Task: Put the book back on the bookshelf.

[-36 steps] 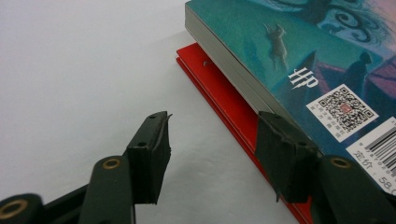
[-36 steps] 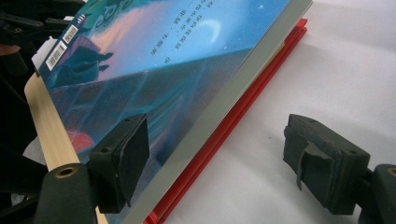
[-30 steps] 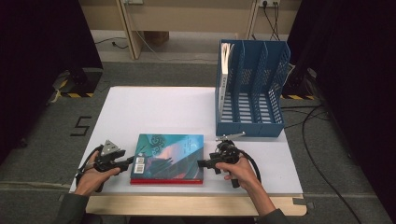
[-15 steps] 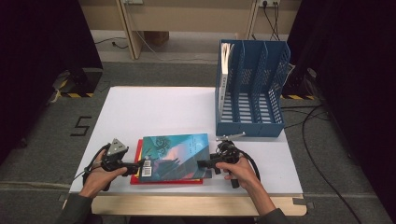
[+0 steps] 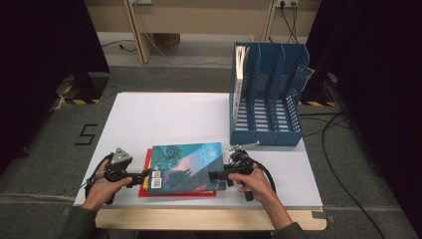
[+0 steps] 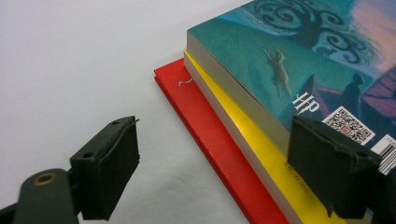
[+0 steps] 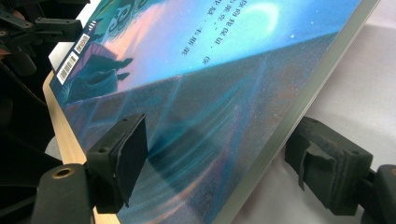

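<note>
right gripper (image 5: 217, 176): jaws straddle raised edge of teal book (image 5: 186, 167), contact unclear | left gripper (image 5: 141, 176): spread, at stack corner | advice: clamp before lifting toward blue rack (image 5: 268, 94)

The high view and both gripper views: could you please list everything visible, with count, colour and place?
Teal illustrated paperback book: one, top of stack, right edge lifted.
Yellow-covered book: one, under the teal one.
Red flat book: one, bottom of stack.
Blue plastic file rack: one, table's far right; white papers in its leftmost slot.
White table: one.
Left gripper: black, open at the stack's left edge.
Right gripper: black, jaws around the teal book's right edge.
</note>
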A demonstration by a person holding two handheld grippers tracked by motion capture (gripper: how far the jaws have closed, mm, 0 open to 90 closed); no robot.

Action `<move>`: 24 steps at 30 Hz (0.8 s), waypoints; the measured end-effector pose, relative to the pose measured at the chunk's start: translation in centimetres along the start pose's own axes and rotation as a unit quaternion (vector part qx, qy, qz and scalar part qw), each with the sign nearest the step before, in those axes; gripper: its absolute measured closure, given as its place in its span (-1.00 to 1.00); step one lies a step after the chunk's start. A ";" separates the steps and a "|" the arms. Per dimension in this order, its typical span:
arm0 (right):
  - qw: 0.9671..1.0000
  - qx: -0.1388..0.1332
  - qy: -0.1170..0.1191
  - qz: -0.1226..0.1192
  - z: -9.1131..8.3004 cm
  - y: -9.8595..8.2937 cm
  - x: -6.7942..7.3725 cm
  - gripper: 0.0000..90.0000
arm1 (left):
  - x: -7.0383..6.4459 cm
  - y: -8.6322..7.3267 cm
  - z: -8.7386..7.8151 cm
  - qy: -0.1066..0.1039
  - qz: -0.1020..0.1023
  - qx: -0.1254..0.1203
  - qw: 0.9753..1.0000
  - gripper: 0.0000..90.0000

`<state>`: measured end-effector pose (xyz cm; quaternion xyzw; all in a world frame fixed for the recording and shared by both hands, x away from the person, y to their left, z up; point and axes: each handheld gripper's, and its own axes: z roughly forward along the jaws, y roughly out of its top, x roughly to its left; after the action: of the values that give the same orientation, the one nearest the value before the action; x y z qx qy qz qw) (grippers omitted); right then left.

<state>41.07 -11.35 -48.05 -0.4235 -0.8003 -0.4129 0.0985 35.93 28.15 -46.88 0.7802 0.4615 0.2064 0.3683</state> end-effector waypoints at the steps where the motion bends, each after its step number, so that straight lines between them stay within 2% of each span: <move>1: 1.000 0.000 0.001 0.000 0.0 0.0 0.0 -0.51 | -0.1 0.0 0.0 0.001 -0.003 -0.001 1.000 -0.63; 4: 1.000 0.000 0.004 0.002 0.3 0.1 0.0 -0.53 | -0.1 0.0 0.1 -0.013 -0.013 -0.003 1.000 -0.54; 6: 1.000 0.003 0.000 0.005 0.4 0.2 0.0 -0.62 | -0.6 0.1 0.3 -0.019 -0.007 -0.003 1.000 -0.44; 8: 1.000 0.005 -0.005 0.008 0.4 0.2 -0.1 -0.64 | -0.9 0.3 0.5 -0.014 0.004 -0.002 1.000 -0.47; 10: 1.000 0.003 -0.004 0.015 0.3 0.3 -0.3 -0.61 | -0.9 0.3 0.6 -0.012 0.000 -0.003 1.000 -0.55; 14: 0.999 -0.004 0.019 0.035 0.6 0.2 -1.0 -0.57 | -0.8 0.3 0.6 -0.013 -0.004 -0.002 1.000 -0.59; 18: 0.999 -0.002 0.020 0.027 0.6 0.4 -0.9 -0.51 | -0.6 0.3 0.7 -0.018 -0.009 0.000 1.000 -0.59; 20: 0.999 -0.010 0.020 0.041 0.3 0.4 -1.0 -0.39 | -0.5 0.2 0.8 -0.020 -0.009 0.001 1.000 -0.60; 24: 0.999 -0.040 0.016 0.023 -0.5 1.1 -0.4 -0.36 | -0.5 0.2 0.8 -0.022 -0.006 -0.001 1.000 -0.61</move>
<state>42.05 -11.61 -47.29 -0.4385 -0.7718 -0.4487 0.1037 36.34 27.33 -47.26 0.7814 0.4576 0.1879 0.3803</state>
